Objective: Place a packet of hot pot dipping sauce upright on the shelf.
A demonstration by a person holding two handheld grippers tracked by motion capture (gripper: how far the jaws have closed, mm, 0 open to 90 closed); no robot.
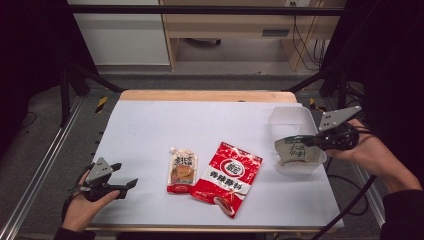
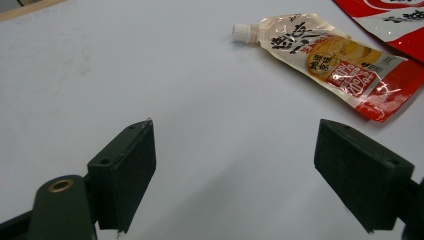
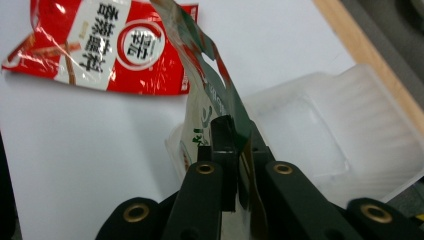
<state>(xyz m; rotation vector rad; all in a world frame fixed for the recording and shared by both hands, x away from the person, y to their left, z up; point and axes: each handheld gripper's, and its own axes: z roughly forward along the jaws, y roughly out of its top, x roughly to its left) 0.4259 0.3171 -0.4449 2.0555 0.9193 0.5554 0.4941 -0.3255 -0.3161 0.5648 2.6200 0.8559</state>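
My right gripper [image 1: 309,142] [image 3: 239,150] is shut on the edge of a green and white pouch [image 1: 295,152] [image 3: 207,95], which hangs over the near end of a clear plastic tub [image 1: 292,120] [image 3: 345,125] at the table's right. A large red snack bag [image 1: 229,177] [image 3: 107,47] lies flat mid-table. Beside it on the left lies a spouted sauce pouch [image 1: 182,170] [image 2: 330,60]. My left gripper [image 1: 126,187] [image 2: 235,170] rests open at the front left, nothing between its jaws.
The white table [image 1: 150,130] has a wooden strip [image 1: 200,95] along its far edge. Metal rails [image 1: 40,170] run down the left side, and black frame bars and cables [image 1: 350,200] stand around the table.
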